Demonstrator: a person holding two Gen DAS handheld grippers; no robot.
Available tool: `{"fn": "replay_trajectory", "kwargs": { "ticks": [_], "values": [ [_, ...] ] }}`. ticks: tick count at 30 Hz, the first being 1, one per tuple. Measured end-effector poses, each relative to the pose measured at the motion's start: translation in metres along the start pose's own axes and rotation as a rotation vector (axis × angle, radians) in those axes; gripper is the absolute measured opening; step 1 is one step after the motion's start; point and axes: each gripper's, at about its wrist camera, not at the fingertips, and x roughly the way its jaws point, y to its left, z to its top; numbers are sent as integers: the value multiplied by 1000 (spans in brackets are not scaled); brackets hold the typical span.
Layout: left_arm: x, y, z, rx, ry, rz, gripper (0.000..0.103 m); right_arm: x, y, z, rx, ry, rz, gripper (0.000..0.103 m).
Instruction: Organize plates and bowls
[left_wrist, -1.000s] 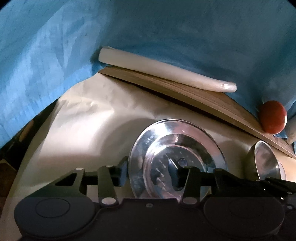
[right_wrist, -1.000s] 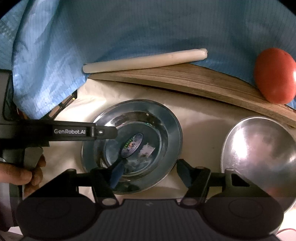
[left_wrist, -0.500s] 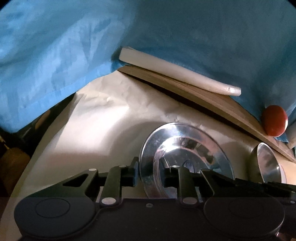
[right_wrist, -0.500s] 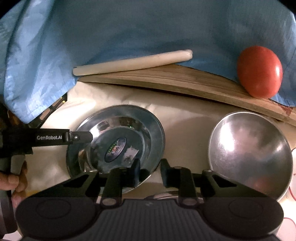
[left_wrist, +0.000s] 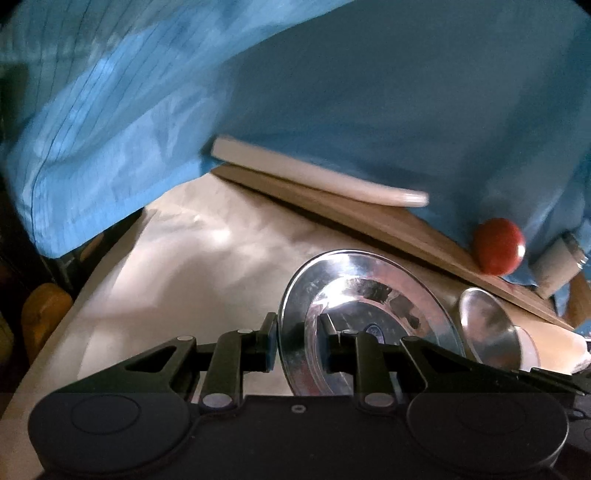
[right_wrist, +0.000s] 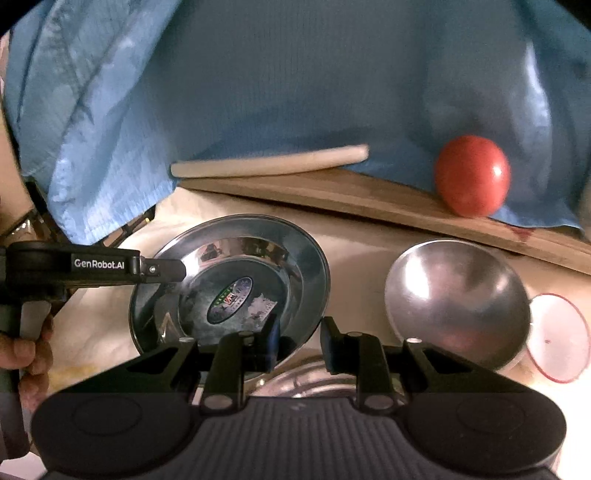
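"GenRobot.AI" on left gripper (right_wrist: 162, 268)

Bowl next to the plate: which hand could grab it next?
Right, probably. The bowl sits just beside the right tool, while the left tool is across the plate from it. Both tools grip the plate's rim now, so one must let go first.

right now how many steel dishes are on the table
2. A rimmed steel plate held at opposite edges by the left tongs and right tongs, and a steel bowl to its right. Something shiny under the plate may be another.
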Motion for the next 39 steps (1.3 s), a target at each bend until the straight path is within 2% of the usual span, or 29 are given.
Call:
{"fn": "replay_trajectory", "kwargs": {
  "ticks": [9, 18, 30, 39],
  "values": [
    [-20, -44, -23, 76, 3, -63, 23, -47, -21, -28, 54, -38, -57, 27],
    [-24, -71, -54, 141, 62, -113, 23, -77, -36, -63, 96, -18, -91, 27],
    [-21, -90, -73, 212, 101, -107, 23, -89, -43, -77, 111, 18, -118, 27],
    [-17, -96, -82, 275, 126, -74, 23, -87, -41, -82, 105, 49, -127, 27]
  ]
}}
